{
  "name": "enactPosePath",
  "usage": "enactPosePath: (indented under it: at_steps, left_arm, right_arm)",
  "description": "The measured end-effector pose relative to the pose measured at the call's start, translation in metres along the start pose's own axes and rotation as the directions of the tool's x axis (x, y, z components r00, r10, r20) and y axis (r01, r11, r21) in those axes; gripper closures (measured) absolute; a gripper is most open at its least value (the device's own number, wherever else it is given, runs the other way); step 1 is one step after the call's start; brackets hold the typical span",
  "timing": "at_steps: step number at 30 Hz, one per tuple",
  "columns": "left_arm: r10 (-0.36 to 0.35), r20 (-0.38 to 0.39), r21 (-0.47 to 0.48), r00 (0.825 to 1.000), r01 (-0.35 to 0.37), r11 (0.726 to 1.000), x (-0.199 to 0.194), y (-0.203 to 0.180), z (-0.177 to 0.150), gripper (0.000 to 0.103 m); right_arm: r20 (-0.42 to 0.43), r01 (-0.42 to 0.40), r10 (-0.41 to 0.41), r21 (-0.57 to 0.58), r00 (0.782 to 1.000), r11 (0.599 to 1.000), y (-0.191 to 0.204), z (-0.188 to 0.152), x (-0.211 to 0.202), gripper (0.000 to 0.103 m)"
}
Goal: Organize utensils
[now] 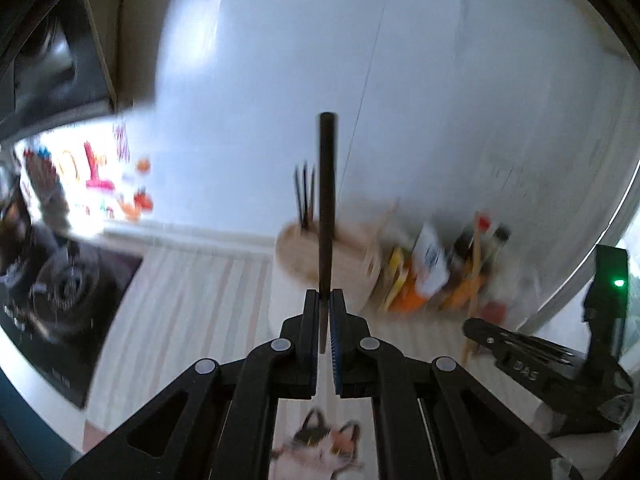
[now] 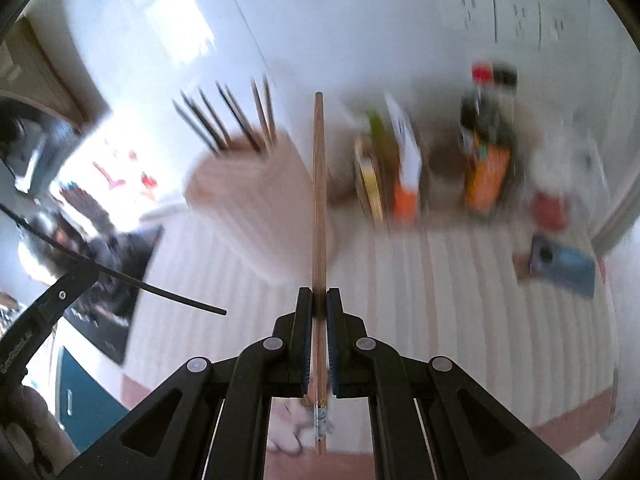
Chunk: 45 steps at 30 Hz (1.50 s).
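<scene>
Holding one chopstick per gripper, dark chopstick [image 1: 326, 200] left [image 1: 324, 300], pale chopstick [image 2: 319, 208] right [image 2: 319, 300], I aim both toward the wooden holder [image 2: 248, 196] ahead.

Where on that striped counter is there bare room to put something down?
The striped mat is bare in front of the round wooden holder and the bottles and packets, out to the small blue thing at the right. It is crowded along the wall, where holder and bottles stand side by side, and the stove fills the left end.
</scene>
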<state>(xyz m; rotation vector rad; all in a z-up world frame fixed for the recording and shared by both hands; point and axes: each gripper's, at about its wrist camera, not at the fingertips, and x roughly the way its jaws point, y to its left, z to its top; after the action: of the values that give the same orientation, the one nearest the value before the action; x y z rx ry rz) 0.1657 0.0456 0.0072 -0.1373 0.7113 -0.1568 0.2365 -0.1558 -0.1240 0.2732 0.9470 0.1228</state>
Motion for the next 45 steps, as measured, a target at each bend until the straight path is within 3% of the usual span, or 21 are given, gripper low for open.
enactPosePath:
  at_steps: [7,14,17,23,28,30,31,33,34,35,37,40,41,42,45]
  left_arm:
    - [-0.022,0.112,0.025,0.993,0.020,0.999,-0.010,-0.004,0.076,0.100]
    - [-0.005,0.031,0.042,1.000,0.003,0.999,0.054,0.005,0.113,0.100]
    - [0.000,-0.032,0.026,0.999,0.000,1.000,0.092,0.016,0.118,0.100]
    - [0.007,-0.124,-0.015,0.992,-0.009,1.000,0.139,0.032,0.112,0.100]
    - [0.011,-0.182,-0.042,0.983,-0.019,0.999,0.157,0.042,0.103,0.099]
    - [0.013,-0.196,-0.064,0.981,-0.026,0.998,0.153,0.043,0.103,0.098]
    - [0.013,-0.194,-0.074,0.981,-0.028,0.997,0.147,0.042,0.104,0.094]
    - [0.049,-0.174,-0.081,0.983,-0.064,0.995,0.136,0.041,0.106,0.083]
    - [0.061,-0.152,-0.081,0.986,-0.074,0.994,0.126,0.041,0.106,0.068]
    - [0.067,-0.132,-0.082,0.989,-0.078,0.994,0.118,0.040,0.107,0.046]
    - [0.089,-0.078,-0.081,0.993,-0.095,0.992,0.096,0.039,0.106,0.018]
    - [0.144,-0.017,-0.067,0.989,-0.145,0.987,0.073,0.039,0.103,0.010]
    - [0.171,-0.001,-0.060,0.985,-0.170,0.984,0.067,0.039,0.099,0.000]
    - [0.199,0.008,-0.045,0.980,-0.198,0.979,0.064,0.040,0.094,0.000]
    - [0.286,0.009,0.008,0.958,-0.286,0.958,0.062,0.040,0.074,0.000]
  right_arm:
    - [0.167,-0.053,0.054,-0.007,0.984,0.999,0.030,0.086,-0.019,0.096]
    - [0.328,-0.096,0.096,-0.015,0.940,0.995,0.056,0.153,0.014,0.096]
    - [0.378,-0.094,0.098,-0.029,0.921,0.995,0.064,0.162,0.040,0.096]
    - [0.415,-0.087,0.107,-0.067,0.904,0.994,0.067,0.164,0.088,0.096]
    - [0.423,-0.064,0.108,-0.117,0.900,0.991,0.069,0.158,0.109,0.096]
    - [0.393,-0.075,0.125,-0.141,0.911,0.987,0.070,0.160,0.113,0.096]
    - [0.380,-0.086,0.135,-0.144,0.915,0.986,0.070,0.160,0.110,0.095]
    - [0.371,-0.088,0.139,-0.152,0.918,0.984,0.069,0.159,0.099,0.083]
    - [0.372,-0.100,0.149,-0.147,0.916,0.984,0.068,0.160,0.091,0.063]
    - [0.378,-0.109,0.155,-0.141,0.913,0.984,0.067,0.156,0.082,0.053]
    - [0.392,-0.103,0.146,-0.128,0.908,0.986,0.063,0.156,0.064,0.053]
    - [0.372,-0.063,0.095,-0.098,0.923,0.993,0.057,0.152,0.043,0.047]
    - [0.362,-0.041,0.072,-0.091,0.930,0.995,0.055,0.150,0.039,0.044]
    - [0.349,-0.010,0.038,-0.084,0.936,0.996,0.054,0.145,0.034,0.041]
    - [0.307,0.061,-0.032,-0.084,0.951,0.995,0.057,0.127,0.026,0.015]
